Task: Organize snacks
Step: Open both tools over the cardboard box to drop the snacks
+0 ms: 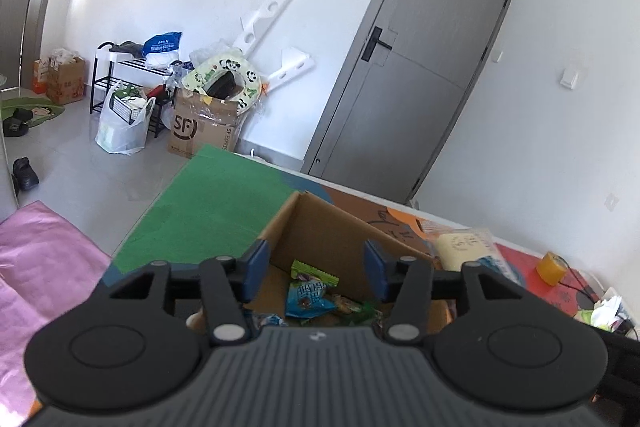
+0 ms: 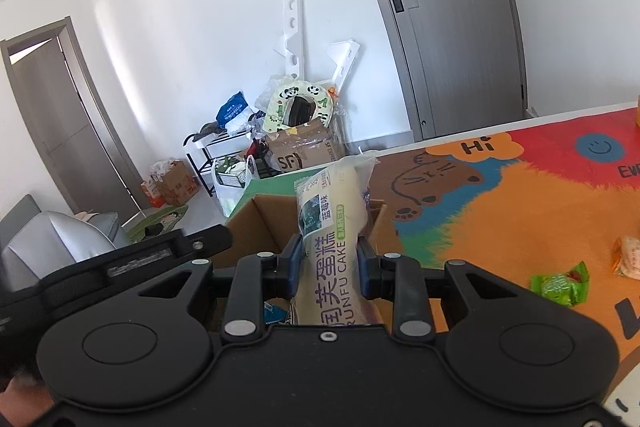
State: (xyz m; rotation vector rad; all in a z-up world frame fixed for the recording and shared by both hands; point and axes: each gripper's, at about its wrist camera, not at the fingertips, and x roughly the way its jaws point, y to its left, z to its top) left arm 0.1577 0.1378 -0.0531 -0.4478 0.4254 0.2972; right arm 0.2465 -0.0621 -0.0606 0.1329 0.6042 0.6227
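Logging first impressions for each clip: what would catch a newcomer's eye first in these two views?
Probably the cream cake packet, clamped in the right gripper and raised above the open cardboard box. Next, the left gripper, open and empty over that box, where a blue snack pack and a green one already lie. Then the bright cartoon mat, with a loose green candy to the right of the box.

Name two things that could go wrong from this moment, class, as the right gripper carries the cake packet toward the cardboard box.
1. The right gripper pinches only the lower part of the long cake packet; the free top could catch the cardboard box rim or slip.
2. The left gripper hangs open over the same box, so the two could collide.
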